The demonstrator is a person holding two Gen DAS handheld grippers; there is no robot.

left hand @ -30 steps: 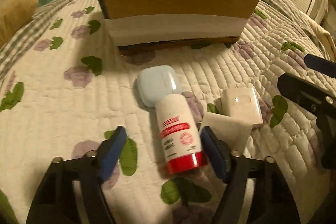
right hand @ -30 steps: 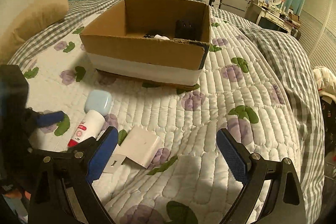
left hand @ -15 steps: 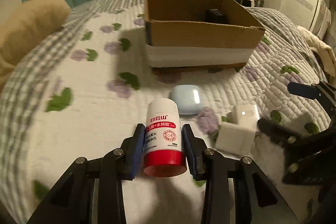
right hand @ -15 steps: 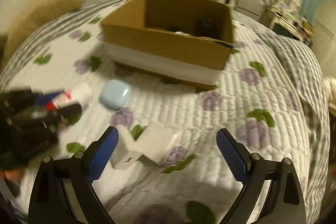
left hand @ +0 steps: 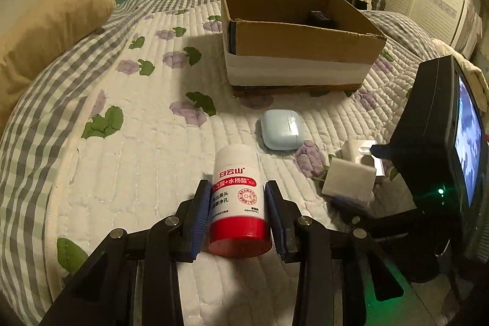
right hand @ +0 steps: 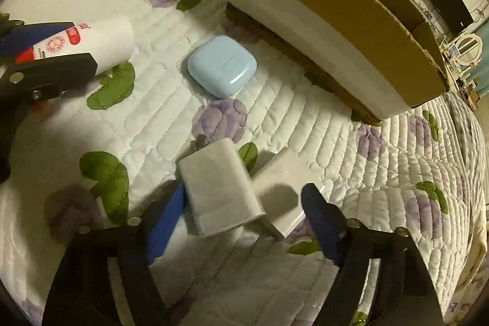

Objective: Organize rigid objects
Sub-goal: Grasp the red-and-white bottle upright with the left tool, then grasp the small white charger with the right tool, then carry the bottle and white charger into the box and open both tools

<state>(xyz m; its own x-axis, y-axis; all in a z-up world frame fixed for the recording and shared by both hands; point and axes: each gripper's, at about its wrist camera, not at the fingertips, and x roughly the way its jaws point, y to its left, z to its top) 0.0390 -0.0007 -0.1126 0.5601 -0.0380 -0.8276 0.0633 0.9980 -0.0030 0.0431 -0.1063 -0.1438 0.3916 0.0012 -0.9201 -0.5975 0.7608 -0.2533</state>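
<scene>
On the quilt (left hand: pixel 137 173), left fingers (left hand: pixel 200 216) clamp bottle (left hand: pixel 238 203), right fingers (right hand: pixel 165 219) closing, seemingly around white boxes (right hand: pixel 218 188)

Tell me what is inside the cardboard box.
In the cardboard box, the left wrist view shows one dark object near the far wall. The near wall hides the floor; the right wrist view shows nothing inside.

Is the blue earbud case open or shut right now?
Shut. The light blue earbud case lies flat on the quilt with its lid down; only a thin closed seam shows along its side.

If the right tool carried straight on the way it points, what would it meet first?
Most likely the white charger block already between its closing jaws, with the quilt just beneath it; depth is hard to judge.
</scene>
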